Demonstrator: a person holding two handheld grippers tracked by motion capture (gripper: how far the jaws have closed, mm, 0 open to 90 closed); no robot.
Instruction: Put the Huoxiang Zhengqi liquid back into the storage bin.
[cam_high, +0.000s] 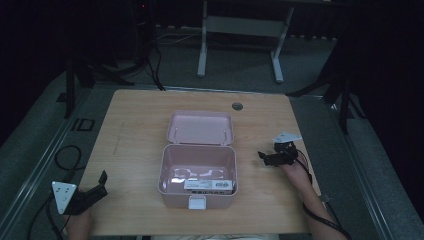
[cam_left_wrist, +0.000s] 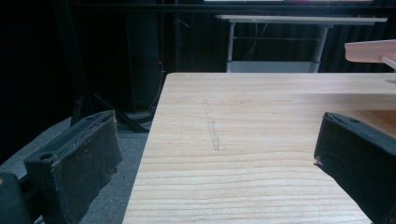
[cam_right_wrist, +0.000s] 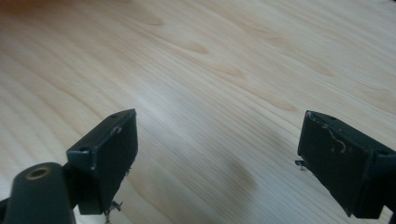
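Pale pink plastic marks the storage box (cam_high: 198, 172), sitting at the centre of the tabletop (cam_high: 130, 130) with its lid (cam_high: 200, 127) swung back toward twelve o'clock. Inside, against the six o'clock wall, lies a flat white carton (cam_high: 210, 185) with printed lettering; a little more pale packaging shows beside it at nine o'clock, too dim to identify. A small latch tab (cam_high: 197, 202) projects from the front wall toward you.

Judging from this layout, the packing looks done or nearly so: the carton is already in the box, nothing loose waits on the wood, and what seems left is to swing the lid down and press the latch.

Your right claw (cam_high: 272, 159) is at three o'clock from the box, close beside it but not touching, pointing toward the box. In the right gripper view its jaws stand wide apart over bare wood grain and hold nothing.

Your left claw (cam_high: 97, 186) is at eight o'clock from the box, well apart, near the tabletop's near left corner. In the left gripper view its jaws are likewise spread wide and empty, with the tabletop's left edge running between them and a sliver of the pink lid (cam_left_wrist: 371, 49) showing at two o'clock.
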